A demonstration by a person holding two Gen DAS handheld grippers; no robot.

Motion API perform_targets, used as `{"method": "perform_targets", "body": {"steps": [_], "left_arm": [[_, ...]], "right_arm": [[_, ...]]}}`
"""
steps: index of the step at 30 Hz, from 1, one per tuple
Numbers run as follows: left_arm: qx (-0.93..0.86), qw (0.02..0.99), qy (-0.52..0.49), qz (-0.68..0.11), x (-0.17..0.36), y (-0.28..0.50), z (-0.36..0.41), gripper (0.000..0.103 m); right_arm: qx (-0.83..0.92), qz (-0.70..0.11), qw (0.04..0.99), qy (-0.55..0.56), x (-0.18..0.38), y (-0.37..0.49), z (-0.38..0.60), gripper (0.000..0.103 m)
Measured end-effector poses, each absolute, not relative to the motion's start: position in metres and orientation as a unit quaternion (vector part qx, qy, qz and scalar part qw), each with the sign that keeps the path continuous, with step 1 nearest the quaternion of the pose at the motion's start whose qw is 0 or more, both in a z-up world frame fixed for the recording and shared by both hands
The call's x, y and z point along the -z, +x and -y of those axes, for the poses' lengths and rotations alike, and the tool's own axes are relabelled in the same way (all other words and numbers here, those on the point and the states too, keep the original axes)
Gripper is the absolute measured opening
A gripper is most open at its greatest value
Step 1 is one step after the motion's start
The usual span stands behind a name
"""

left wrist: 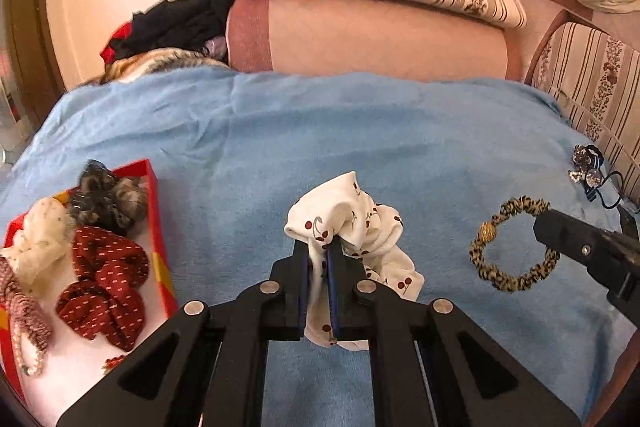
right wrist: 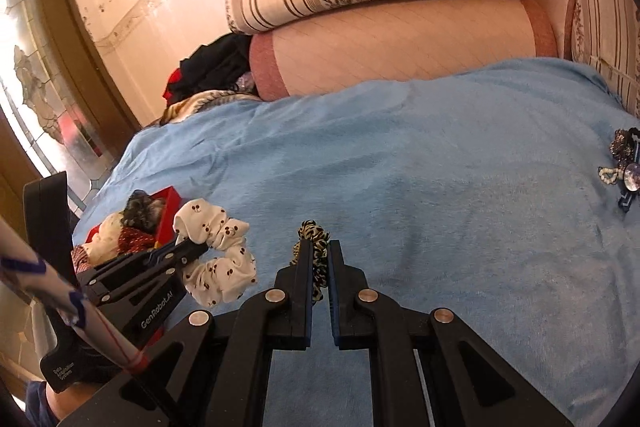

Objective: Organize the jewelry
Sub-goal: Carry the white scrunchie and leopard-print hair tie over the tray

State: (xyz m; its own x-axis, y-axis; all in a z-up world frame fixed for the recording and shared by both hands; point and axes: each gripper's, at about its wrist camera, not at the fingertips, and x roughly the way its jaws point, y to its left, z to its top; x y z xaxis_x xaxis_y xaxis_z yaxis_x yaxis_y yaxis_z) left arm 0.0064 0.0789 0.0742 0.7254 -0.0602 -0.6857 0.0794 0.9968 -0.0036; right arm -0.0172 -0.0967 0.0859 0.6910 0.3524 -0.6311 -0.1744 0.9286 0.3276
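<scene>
Fingers of the left hand-held gripper (left wrist: 320, 251) pinch a white cherry-print scrunchie (left wrist: 360, 227), apparently just above the blue blanket (left wrist: 360, 131). To its left, a red box (left wrist: 158, 211) holds a dark red scrunchie (left wrist: 104, 275), a cream one (left wrist: 40, 243) and others. The right hand-held gripper (right wrist: 320, 255) clamps a leopard-print hair tie (right wrist: 316, 239); more jewelry (right wrist: 624, 167) lies well apart at the far right.

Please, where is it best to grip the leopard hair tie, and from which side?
Grip the thin fabric band of the leopard hair tie, away from its hard gold bead, coming from the right side. The right gripper already pinches the band there.
</scene>
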Motion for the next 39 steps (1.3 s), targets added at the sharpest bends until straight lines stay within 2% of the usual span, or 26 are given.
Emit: {"method": "perform_targets", "body": {"steps": [17,26,39], "left_arm": [[0.023,0.949,0.003,-0.314,-0.113,-0.082,-0.104,0.008],[0.001,0.951,-0.031,-0.308,-0.118,-0.107,-0.146,0.008],[-0.036,0.95,-0.075,-0.3,-0.124,-0.123,-0.216,0.008]], "right_arm": [[-0.147,-0.373,0.908,0.125,-0.101,-0.086,0.094,0.007],[-0.168,-0.364,0.912,0.089,-0.123,-0.1,0.058,0.007],[-0.213,-0.38,0.899,0.044,-0.125,-0.101,-0.012,0.007]]}}
